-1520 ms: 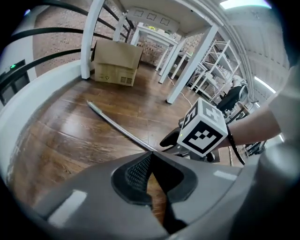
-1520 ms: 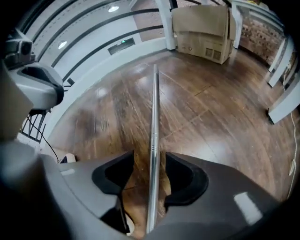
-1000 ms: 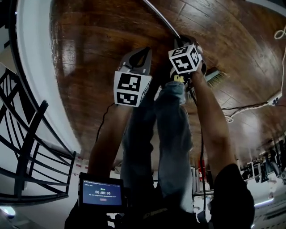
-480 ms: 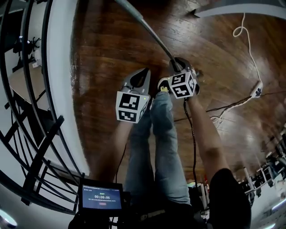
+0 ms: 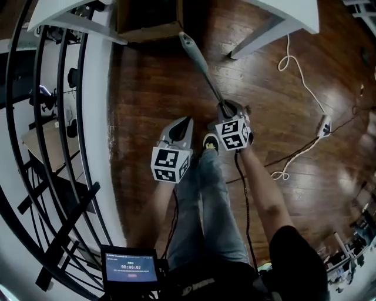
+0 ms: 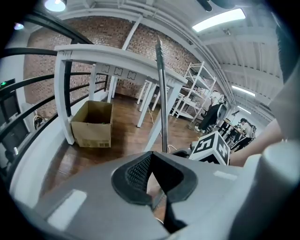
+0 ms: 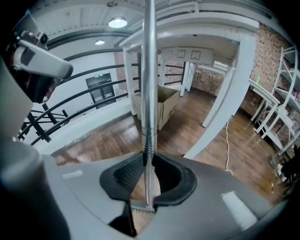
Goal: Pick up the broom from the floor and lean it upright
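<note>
The broom's grey metal handle [image 5: 202, 70] rises from my right gripper [image 5: 226, 110] toward the white table. In the right gripper view the handle [image 7: 149, 70] stands nearly upright between the black pads, with my right gripper [image 7: 147, 161] shut on it. A bit of the broom head [image 7: 140, 207] shows below the jaws. My left gripper [image 5: 187, 121] hangs just left of the right one, apart from the handle, tips together and holding nothing. The left gripper view shows the handle [image 6: 161, 93] upright ahead of it.
A cardboard box [image 5: 147, 17] stands on the wooden floor by a white table leg [image 5: 264, 35]. A black railing [image 5: 53, 147] and white ledge run along the left. A white cable [image 5: 305, 82] and power strip [image 5: 323, 124] lie to the right. The person's legs [image 5: 214, 194] are below the grippers.
Both grippers have risen together, the right one carrying the broom. The handle has swung from a low slant to nearly upright, and the broom head no longer shows on the floor.
</note>
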`<action>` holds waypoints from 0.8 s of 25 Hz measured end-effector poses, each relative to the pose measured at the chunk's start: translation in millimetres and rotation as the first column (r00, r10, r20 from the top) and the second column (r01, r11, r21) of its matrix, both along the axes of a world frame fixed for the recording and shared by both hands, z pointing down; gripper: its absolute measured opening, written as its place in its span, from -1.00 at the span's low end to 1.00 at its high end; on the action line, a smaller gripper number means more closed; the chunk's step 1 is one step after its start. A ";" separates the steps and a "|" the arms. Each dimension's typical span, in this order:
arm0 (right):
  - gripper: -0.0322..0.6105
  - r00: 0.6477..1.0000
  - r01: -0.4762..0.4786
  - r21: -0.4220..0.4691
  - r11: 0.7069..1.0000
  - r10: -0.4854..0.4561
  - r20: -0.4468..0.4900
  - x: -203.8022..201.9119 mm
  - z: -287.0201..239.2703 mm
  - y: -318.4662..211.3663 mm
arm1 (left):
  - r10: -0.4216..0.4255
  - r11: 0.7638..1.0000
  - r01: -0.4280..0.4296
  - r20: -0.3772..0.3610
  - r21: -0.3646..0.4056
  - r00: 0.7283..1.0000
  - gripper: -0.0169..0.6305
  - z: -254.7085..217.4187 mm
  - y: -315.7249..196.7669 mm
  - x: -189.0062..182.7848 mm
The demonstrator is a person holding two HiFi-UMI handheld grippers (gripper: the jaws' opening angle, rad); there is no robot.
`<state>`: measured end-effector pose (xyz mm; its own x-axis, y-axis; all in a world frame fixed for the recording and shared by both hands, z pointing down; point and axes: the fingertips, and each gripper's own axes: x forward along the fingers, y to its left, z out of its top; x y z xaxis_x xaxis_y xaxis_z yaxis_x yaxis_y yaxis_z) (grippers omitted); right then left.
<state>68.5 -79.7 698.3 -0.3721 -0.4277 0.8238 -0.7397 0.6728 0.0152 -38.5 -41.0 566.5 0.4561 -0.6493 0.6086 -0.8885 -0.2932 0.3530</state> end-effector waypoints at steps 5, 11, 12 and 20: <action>-0.65 0.988 -0.139 0.022 0.990 0.137 0.072 8.4 -11.0 -29.6 | 0.011 1.000 -0.011 0.014 0.007 1.000 -0.90 -10.9 -9.6 3.4; -0.65 0.966 -0.227 -0.012 0.974 0.227 0.122 6.3 5.7 -56.0 | 0.004 1.000 -0.004 0.025 -0.018 1.000 -0.90 3.5 -12.1 1.5; -0.65 0.965 -0.230 -0.014 0.973 0.230 0.123 4.4 10.6 -60.2 | -0.001 1.000 0.001 0.028 -0.022 1.000 -0.90 7.4 -11.8 0.0; -0.65 0.947 -0.288 -0.035 0.957 0.290 0.138 8.9 36.3 -91.3 | 0.030 0.997 -0.026 0.049 -0.076 0.998 -0.90 31.8 -3.6 2.7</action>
<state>77.4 -170.9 734.5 -0.3466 -0.5227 0.7788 -0.8963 0.4294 -0.1107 -35.8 -44.6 598.3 0.4411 -0.5885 0.6776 -0.8974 -0.2924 0.3303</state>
